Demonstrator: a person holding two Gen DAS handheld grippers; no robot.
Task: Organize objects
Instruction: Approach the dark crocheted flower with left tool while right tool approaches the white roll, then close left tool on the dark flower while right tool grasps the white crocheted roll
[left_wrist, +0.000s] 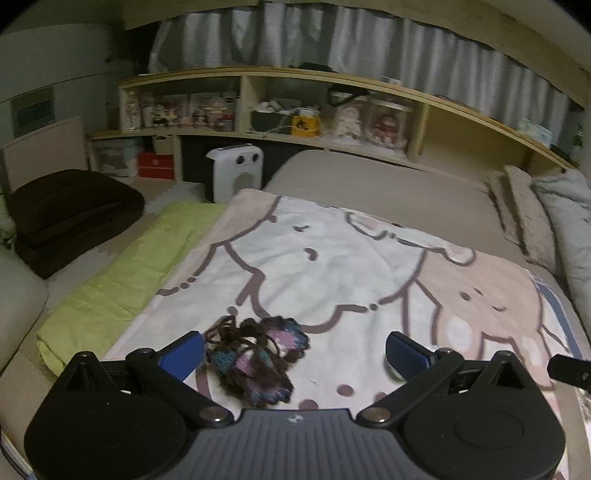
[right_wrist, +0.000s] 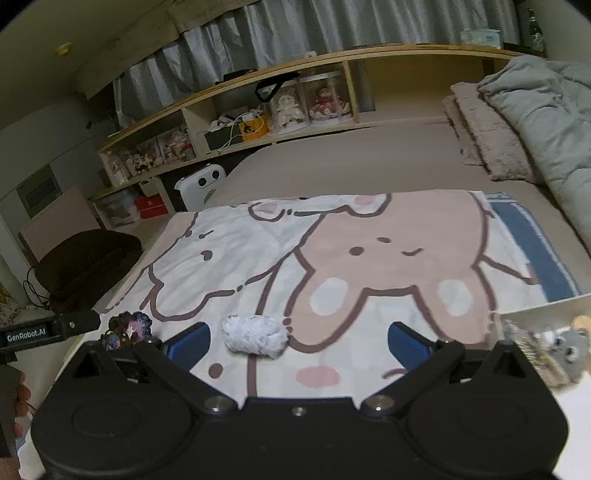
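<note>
A dark crocheted flower piece (left_wrist: 255, 358) with purple and blue petals lies on the cartoon blanket (left_wrist: 332, 258), between my left gripper's (left_wrist: 295, 354) open blue fingers (left_wrist: 183, 354), nearer the left one. It also shows in the right wrist view (right_wrist: 127, 328) at far left. A white knitted bundle (right_wrist: 255, 336) lies on the blanket (right_wrist: 369, 240) between my right gripper's (right_wrist: 299, 343) open fingers (right_wrist: 188, 345), nearer the left one. Neither gripper holds anything.
A white container (right_wrist: 535, 369) at right holds a grey plush toy (right_wrist: 570, 350) and other knit items. A green sheet (left_wrist: 122, 273) and dark cushion (left_wrist: 74, 214) lie left. A white heater (left_wrist: 234, 171), shelves (left_wrist: 332, 110) and folded bedding (right_wrist: 535, 118) stand behind.
</note>
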